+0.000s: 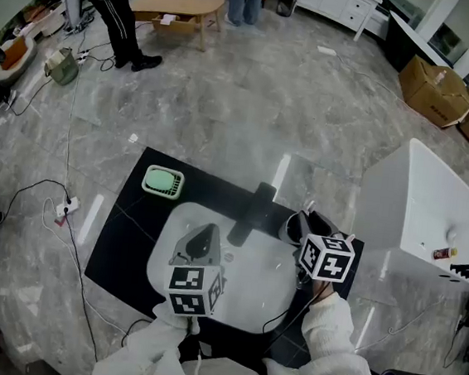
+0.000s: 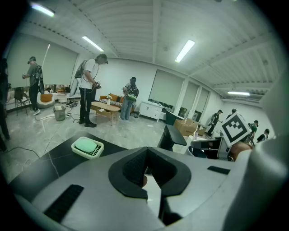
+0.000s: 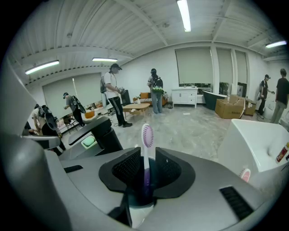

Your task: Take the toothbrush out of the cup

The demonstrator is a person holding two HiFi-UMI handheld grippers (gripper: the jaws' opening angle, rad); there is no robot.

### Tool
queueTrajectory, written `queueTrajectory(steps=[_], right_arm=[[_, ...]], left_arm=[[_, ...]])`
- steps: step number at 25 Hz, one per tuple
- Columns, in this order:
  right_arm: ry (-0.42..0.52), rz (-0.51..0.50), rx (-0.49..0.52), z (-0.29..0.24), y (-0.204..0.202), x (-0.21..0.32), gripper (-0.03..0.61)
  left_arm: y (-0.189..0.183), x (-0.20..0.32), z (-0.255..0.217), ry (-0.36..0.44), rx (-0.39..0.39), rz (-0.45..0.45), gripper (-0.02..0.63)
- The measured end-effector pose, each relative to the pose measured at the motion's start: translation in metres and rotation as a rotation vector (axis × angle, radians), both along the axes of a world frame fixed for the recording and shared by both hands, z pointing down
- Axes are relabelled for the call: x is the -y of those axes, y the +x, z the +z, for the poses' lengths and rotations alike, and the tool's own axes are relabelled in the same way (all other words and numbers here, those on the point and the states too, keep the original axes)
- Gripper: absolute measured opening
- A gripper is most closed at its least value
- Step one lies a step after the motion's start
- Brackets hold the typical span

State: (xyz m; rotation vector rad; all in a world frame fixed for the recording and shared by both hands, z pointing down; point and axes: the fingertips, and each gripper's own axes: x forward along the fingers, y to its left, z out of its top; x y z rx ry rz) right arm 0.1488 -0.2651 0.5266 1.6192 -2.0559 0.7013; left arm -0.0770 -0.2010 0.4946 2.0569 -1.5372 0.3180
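Observation:
In the right gripper view a white and purple toothbrush (image 3: 146,149) stands upright between the jaws, bristle head up. Its lower end goes into a dark-rimmed cup (image 3: 135,200) just below. My right gripper (image 3: 146,169) is shut on the toothbrush's handle. Seen from the head view, the right gripper (image 1: 303,231) hangs over the dark cup (image 1: 294,227) at the right rim of the white sink (image 1: 249,288); the toothbrush itself is hidden there. My left gripper (image 1: 204,242) hovers over the sink's left part, and its jaws (image 2: 146,151) are shut with nothing between them.
A black faucet (image 1: 253,212) stands at the sink's back edge on the black countertop (image 1: 125,238). A green soap in a pale dish (image 1: 163,182) sits at the back left. A large white unit (image 1: 419,214) stands to the right. Several people are far off.

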Motion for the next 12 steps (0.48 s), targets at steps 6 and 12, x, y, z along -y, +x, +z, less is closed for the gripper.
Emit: queueTrajectory(steps=[6, 12], right_arm=[[-0.006, -0.019, -0.046, -0.0009, -0.0007, -0.0024, 0.101], [-0.022, -0.023, -0.087, 0.0012, -0.0031, -0.002, 0.1]], left_arm=[[0.0014, -0.0044, 0.0037, -0.01, -0.005, 0.001, -0.002], [0.0003, -0.0057, 0.0021, -0.006, -0.012, -0.001, -0.002]])
